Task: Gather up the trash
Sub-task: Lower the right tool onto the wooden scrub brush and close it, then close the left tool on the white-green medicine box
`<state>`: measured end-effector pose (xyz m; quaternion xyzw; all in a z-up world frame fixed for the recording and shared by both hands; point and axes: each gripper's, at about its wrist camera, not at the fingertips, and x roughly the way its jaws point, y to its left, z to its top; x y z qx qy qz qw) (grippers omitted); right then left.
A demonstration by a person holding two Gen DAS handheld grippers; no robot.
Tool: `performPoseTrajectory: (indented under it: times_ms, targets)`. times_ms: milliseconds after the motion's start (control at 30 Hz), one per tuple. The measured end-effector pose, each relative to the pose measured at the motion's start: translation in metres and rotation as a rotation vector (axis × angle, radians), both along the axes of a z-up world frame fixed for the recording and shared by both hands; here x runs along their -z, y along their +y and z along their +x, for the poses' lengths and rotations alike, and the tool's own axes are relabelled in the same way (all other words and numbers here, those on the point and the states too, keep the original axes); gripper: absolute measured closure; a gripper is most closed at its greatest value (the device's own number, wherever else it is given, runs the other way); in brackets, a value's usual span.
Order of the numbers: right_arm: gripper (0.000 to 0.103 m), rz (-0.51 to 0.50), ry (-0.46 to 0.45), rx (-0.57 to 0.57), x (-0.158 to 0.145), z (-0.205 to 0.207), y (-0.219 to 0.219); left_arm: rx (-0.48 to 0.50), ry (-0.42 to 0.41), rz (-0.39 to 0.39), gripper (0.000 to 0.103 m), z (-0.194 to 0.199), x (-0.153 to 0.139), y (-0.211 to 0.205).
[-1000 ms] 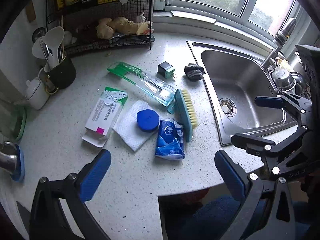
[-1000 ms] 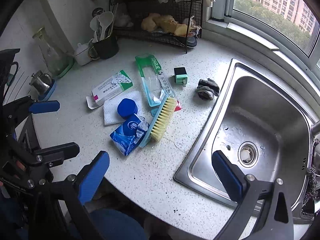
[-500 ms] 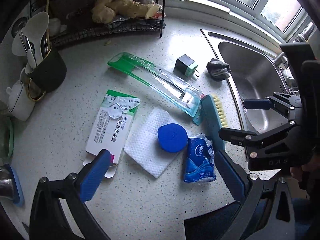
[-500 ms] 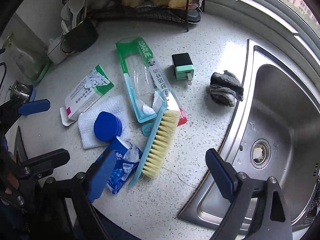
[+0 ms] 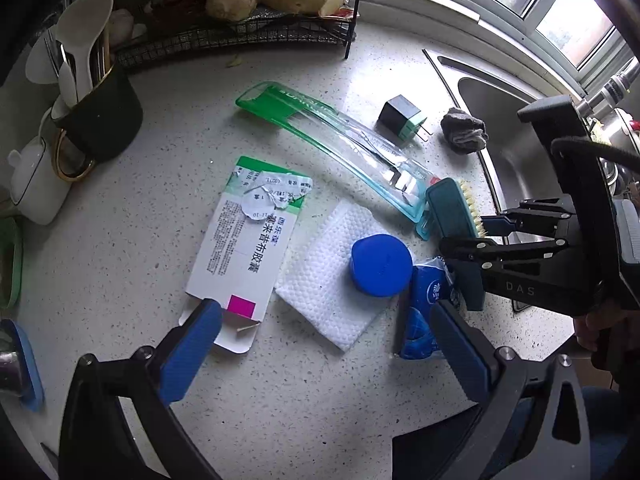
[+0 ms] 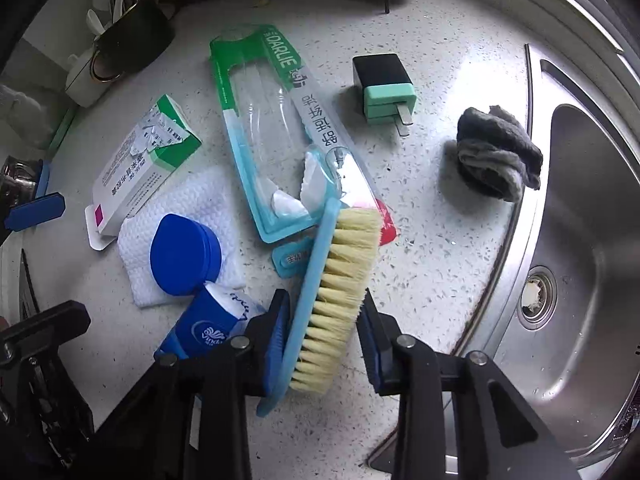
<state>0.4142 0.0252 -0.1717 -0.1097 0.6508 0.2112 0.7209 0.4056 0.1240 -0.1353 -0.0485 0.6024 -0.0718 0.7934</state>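
Litter lies on the speckled counter: a torn white-and-green medicine box point(image 5: 248, 240) point(image 6: 140, 164), a white paper towel point(image 5: 332, 280) point(image 6: 188, 208) with a blue cap point(image 5: 382, 264) point(image 6: 184, 254) on it, a blue tissue pack point(image 5: 420, 312) point(image 6: 208, 326) and an empty toothbrush blister pack point(image 5: 344, 144) point(image 6: 272, 136). My left gripper point(image 5: 324, 344) is open above the box's near end and the towel. My right gripper point(image 6: 324, 334) has its jaws narrowed around the near end of a light-blue scrub brush point(image 6: 332, 288) point(image 5: 454, 216); the left pad touches its back.
A black-and-green plug adapter point(image 6: 384, 88) point(image 5: 402, 118) and a grey rag point(image 6: 496, 156) point(image 5: 464, 130) lie near the steel sink point(image 6: 580, 240) on the right. A wire rack point(image 5: 240, 20), a dark utensil cup point(image 5: 100, 120) and a white jug point(image 5: 36, 184) stand at the back left.
Both grippers have moved down and forward toward the litter. My right gripper's jaws have narrowed around the scrub brush. The left gripper stays wide open.
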Motion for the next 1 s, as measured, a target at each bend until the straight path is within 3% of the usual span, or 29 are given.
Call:
performPoseTrajectory:
  times_ms: [133, 300, 533, 1000]
  targets:
    - [0.079, 0.001, -0.02, -0.011, -0.007, -0.006, 0.005, -0.044, -0.006, -0.035, 0.0, -0.004, -0.002, 0.016]
    - [0.079, 0.006, -0.049, -0.012, -0.021, -0.016, 0.003, -0.049, -0.022, 0.006, 0.0, -0.004, -0.008, 0.035]
    - [0.079, 0.024, -0.074, 0.013, -0.043, -0.025, -0.01, 0.035, 0.01, 0.122, 0.0, 0.014, 0.011, 0.052]
    - [0.079, 0.006, -0.054, 0.086, -0.039, -0.031, -0.028, 0.203, 0.061, 0.154, 0.0, 0.057, 0.047, 0.038]
